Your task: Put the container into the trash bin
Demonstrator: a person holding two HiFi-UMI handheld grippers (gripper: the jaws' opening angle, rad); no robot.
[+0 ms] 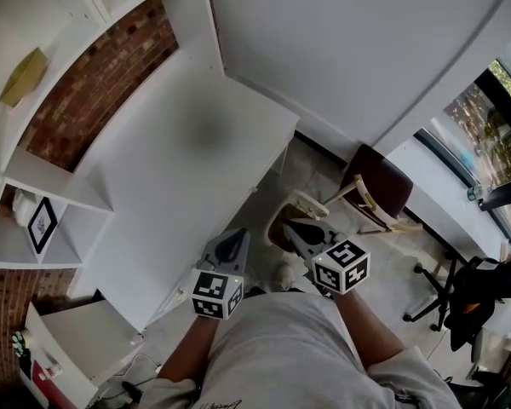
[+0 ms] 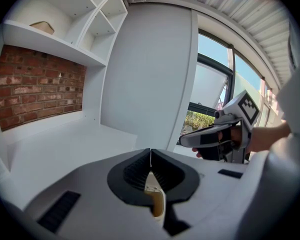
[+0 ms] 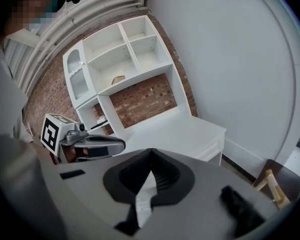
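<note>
A yellowish, tan container (image 1: 24,77) lies on an upper white shelf at the far left; it also shows small in the left gripper view (image 2: 42,27) and the right gripper view (image 3: 118,79). A cream-rimmed bin (image 1: 305,203) stands on the floor beside the desk's right end. My left gripper (image 1: 232,239) is shut and empty, held close to my body by the desk's near corner. My right gripper (image 1: 291,228) is also shut and empty, with its tip over the bin's near rim. Each gripper shows in the other's view: the right gripper (image 2: 182,143) and the left gripper (image 3: 122,145).
A white desk (image 1: 179,186) runs along a brick wall beneath white shelving (image 1: 8,152). A framed picture (image 1: 41,223) sits in a lower cubby. A dark wooden chair (image 1: 383,186) stands right of the bin, and a black office chair (image 1: 460,292) further right.
</note>
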